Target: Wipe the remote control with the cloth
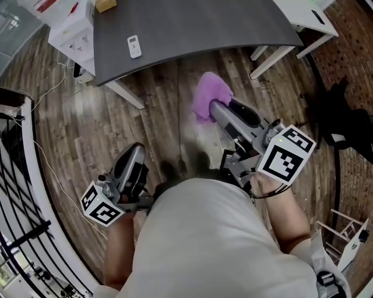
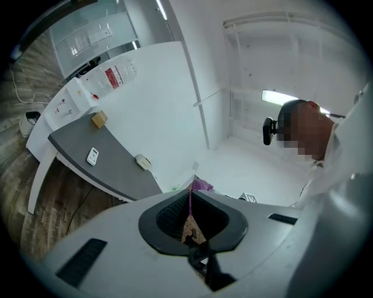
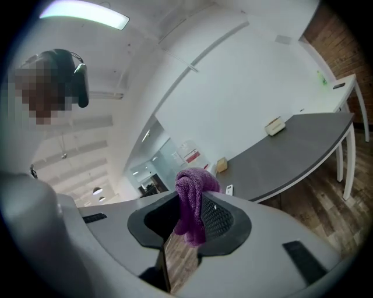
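Note:
The white remote control point(image 1: 134, 46) lies on the grey table point(image 1: 192, 26), well ahead of both grippers; it also shows small as the remote point(image 2: 92, 156) and the remote point(image 3: 229, 190). My right gripper point(image 1: 211, 108) is shut on a purple cloth point(image 1: 208, 95), held over the wooden floor just short of the table's edge. In the right gripper view the cloth point(image 3: 191, 205) hangs bunched between the jaws of the right gripper point(image 3: 190, 195). My left gripper point(image 1: 136, 151) hangs low at the left, shut with nothing in it. The jaws of the left gripper point(image 2: 190, 198) meet in a thin slit.
A small brown box point(image 1: 105, 4) and a white block point(image 2: 143, 162) also sit on the table. A white cabinet point(image 1: 73, 29) stands at its left end, with cables and a plug point(image 1: 83, 74) on the floor. A black rack point(image 1: 17, 174) stands left, a black bag point(image 1: 344, 119) right.

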Tool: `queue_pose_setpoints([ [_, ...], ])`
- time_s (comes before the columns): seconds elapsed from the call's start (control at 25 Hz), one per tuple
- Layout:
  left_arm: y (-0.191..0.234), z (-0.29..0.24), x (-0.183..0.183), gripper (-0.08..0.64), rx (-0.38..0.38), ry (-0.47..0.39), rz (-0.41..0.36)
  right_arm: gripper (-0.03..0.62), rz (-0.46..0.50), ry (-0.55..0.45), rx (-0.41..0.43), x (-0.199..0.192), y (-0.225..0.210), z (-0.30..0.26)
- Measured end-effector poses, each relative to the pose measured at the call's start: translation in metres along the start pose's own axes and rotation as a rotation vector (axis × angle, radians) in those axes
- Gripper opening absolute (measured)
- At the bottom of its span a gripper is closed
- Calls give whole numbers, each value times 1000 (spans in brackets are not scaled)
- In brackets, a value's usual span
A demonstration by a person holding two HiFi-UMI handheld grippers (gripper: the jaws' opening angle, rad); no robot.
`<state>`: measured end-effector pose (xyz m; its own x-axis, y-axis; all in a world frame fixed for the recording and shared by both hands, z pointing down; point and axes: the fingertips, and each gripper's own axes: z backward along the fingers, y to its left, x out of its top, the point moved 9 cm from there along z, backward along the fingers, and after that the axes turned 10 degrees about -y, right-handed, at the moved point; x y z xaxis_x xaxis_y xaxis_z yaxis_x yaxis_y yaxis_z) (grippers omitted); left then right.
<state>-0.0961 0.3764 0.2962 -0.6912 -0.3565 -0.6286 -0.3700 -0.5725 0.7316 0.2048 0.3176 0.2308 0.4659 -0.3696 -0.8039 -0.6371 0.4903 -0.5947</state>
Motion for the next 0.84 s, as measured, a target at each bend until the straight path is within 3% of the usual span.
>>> queue_pose_setpoints([
  [0.28,7,18,4,12,7,-11,25,106,31,-19,-88,-1,-4,16],
  [0.84,11,6,-13,12,-22,50,86,106,61,-23,-142,1,-13,30],
])
